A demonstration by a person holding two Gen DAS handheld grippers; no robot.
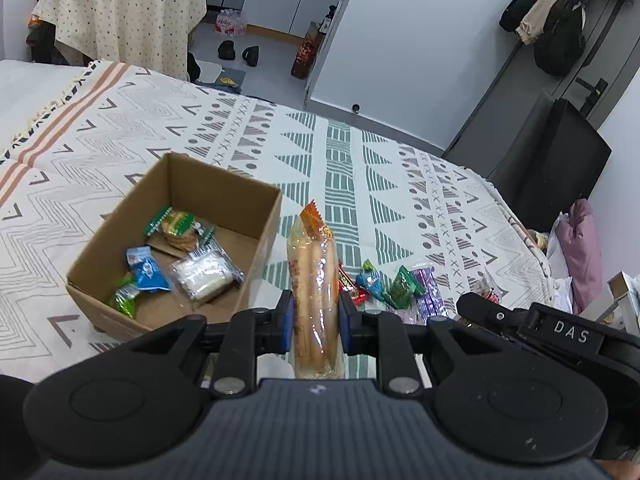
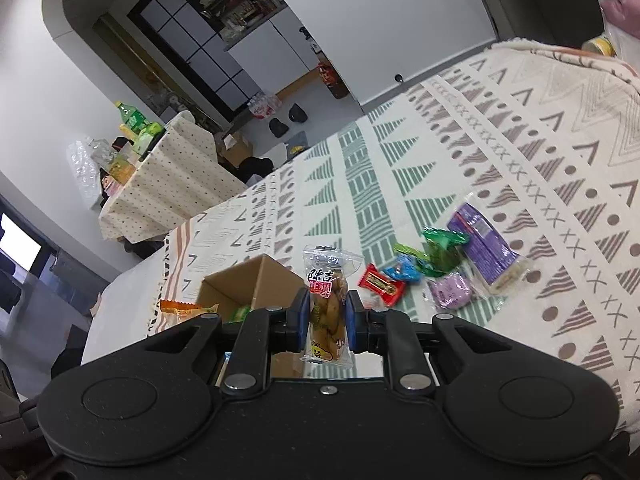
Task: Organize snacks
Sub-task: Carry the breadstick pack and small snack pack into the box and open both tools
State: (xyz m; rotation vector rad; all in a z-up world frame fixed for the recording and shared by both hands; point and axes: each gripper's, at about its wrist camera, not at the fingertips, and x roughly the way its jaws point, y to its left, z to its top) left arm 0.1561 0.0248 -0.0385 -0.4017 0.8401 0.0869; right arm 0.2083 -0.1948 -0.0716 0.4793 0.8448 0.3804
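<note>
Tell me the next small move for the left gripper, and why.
Probably swing the left gripper leftward over the cardboard box before letting go: it is shut on the long bread packet, which hangs just right of the box's rim.

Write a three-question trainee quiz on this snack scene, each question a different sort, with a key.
1. True or false: the left gripper is shut on a long bread pack.
2. Multiple choice: where is the purple bar?
A. in the box
B. on the blanket, outside the box
C. in the right gripper
3. Fill in: the right gripper grips a clear pack of brown ____.

Key:
1. True; its pads press both sides of the pack.
2. B; it lies on the blanket with the other loose snacks, apart from the box.
3. Snacks.
</note>
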